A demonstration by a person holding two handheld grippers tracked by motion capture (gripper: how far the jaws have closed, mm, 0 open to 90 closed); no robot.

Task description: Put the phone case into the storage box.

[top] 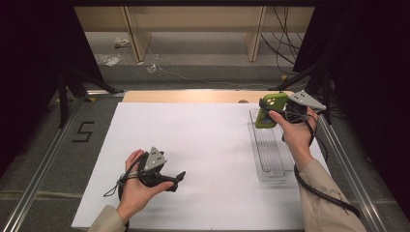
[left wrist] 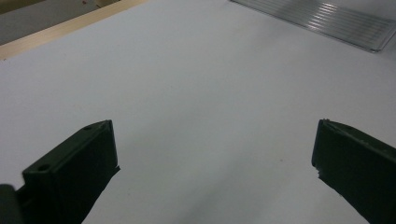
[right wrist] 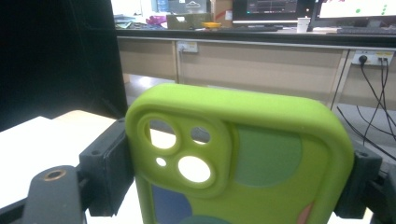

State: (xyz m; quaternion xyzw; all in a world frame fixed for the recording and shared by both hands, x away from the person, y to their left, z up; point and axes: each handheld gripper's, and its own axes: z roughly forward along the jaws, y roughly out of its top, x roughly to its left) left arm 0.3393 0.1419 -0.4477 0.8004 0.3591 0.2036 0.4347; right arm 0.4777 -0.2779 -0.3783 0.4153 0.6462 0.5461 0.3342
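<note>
My right tongs (top: 276,112) are clamped on the green phone case (top: 267,110), one jaw on each long edge, as the right gripper view shows with the case (right wrist: 243,158) standing upright and its camera cut-outs at the top. I hold it in the air above the far end of the clear tray (top: 270,147), which lies on the white sheet on the right side of the bench (top: 193,140). My left tongs (top: 175,180) are spread wide with nothing between them, low over the sheet near me, well apart from the tray (left wrist: 327,21).

To set the case down well, I judge I should tip it flat first, line its long side up with the tray's length, and lower it until it rests on the ribbed floor before I let go. The tray looks light, so my idle left tongs could steady its near rim if it slides.
</note>
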